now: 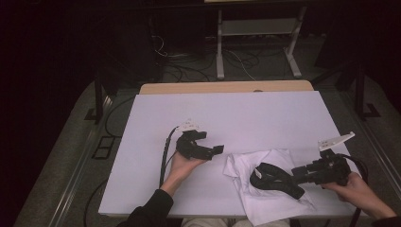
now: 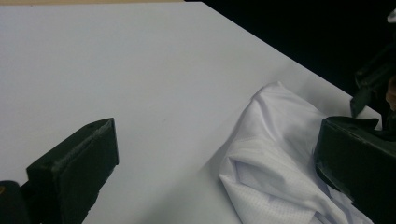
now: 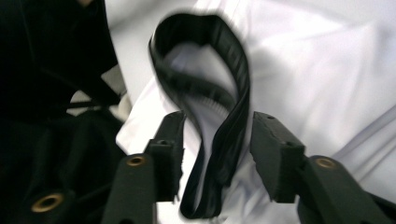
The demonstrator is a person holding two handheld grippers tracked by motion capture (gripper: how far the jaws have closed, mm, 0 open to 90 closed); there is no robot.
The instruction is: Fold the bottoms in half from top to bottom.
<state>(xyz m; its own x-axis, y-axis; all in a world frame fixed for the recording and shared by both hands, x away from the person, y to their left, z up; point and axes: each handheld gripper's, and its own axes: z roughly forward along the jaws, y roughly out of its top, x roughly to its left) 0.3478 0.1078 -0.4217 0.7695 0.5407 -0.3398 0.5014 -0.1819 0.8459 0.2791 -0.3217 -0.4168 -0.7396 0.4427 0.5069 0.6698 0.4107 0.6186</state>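
A crumpled white cloth lies at the front right of the white table. A black strap loop rests on the cloth. My right gripper comes in from the right, and in the right gripper view it is open with the strap running between its jaws, which stand apart from it on both sides. My left gripper is held just left of the cloth. In the left gripper view it is wide open over bare table, with the cloth close to its right jaw.
A wooden strip edges the table's far side. Beyond it are a white desk frame and cables on a dark floor. The cloth hangs slightly over the table's front edge. The right gripper shows at the far right of the left gripper view.
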